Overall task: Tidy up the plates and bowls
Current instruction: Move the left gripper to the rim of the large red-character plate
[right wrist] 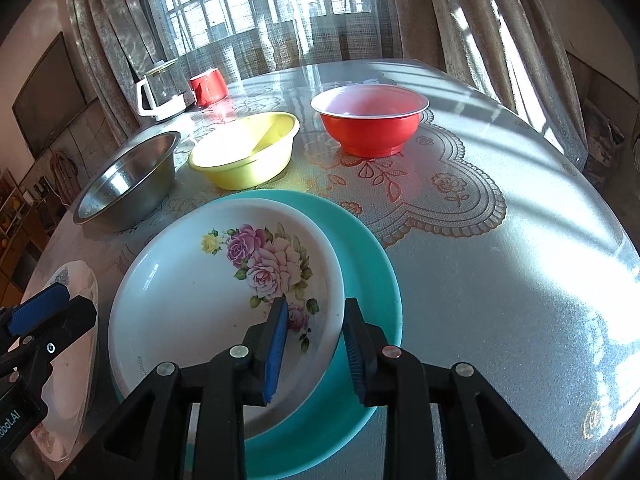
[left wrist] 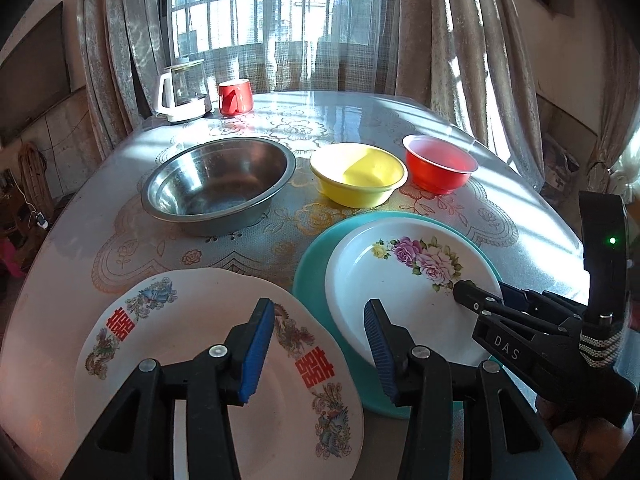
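Beyond both empty, parted tongs, left (left wrist: 318, 354) and right (right wrist: 314, 350), sit three bowls (right wrist: 245, 150); the flowered plate (right wrist: 224, 280) lies on a teal plate (right wrist: 372, 256).

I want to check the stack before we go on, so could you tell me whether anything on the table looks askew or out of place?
Yes: the floral plate sits off-centre on the teal plate, shifted toward the steel bowl, so the teal rim shows mainly on one side. The three bowls stand upright and nothing looks spilled or broken.
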Demonstrator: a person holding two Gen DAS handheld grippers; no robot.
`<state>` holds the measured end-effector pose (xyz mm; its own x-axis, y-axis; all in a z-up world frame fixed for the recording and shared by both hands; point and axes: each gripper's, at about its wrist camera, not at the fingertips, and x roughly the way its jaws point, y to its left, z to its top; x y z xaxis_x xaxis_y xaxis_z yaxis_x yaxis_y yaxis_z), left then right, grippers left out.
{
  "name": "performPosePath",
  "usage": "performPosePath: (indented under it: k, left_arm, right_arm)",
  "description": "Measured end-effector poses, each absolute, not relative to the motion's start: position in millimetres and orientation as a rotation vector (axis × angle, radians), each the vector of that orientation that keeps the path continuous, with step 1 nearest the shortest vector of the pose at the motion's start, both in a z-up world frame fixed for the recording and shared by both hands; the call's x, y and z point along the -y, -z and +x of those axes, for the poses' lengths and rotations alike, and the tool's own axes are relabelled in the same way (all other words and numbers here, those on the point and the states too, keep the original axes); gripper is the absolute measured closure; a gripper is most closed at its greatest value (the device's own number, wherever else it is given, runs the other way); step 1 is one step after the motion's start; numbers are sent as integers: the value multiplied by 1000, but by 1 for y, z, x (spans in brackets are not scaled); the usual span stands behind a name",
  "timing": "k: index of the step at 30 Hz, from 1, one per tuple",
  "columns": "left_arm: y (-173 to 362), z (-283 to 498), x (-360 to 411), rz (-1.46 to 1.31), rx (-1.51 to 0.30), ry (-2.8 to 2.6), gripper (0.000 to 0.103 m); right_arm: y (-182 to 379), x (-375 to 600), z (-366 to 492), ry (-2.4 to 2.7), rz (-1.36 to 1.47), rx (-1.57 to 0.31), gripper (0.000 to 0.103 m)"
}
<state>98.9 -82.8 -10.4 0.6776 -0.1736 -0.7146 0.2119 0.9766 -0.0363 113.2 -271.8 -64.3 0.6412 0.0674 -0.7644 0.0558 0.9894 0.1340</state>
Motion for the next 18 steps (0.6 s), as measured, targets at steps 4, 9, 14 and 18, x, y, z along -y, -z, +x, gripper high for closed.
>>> performPosePath:
  k: [4,9,14,18]
  left_arm:
    - [8,93,71,35,-795,194,55]
    - [9,87,57,19,-795,171,55]
    - [11,83,45,6,-795,152,55]
    - [12,81,37,-5,-799,137,55]
  right_arm:
    - [64,267,113,-1,131,-875,66]
    - [63,269,112,-1,147,-897,65]
    - [55,273,106,19,170,-873,63]
    - [41,272,100,25,169,-834,62]
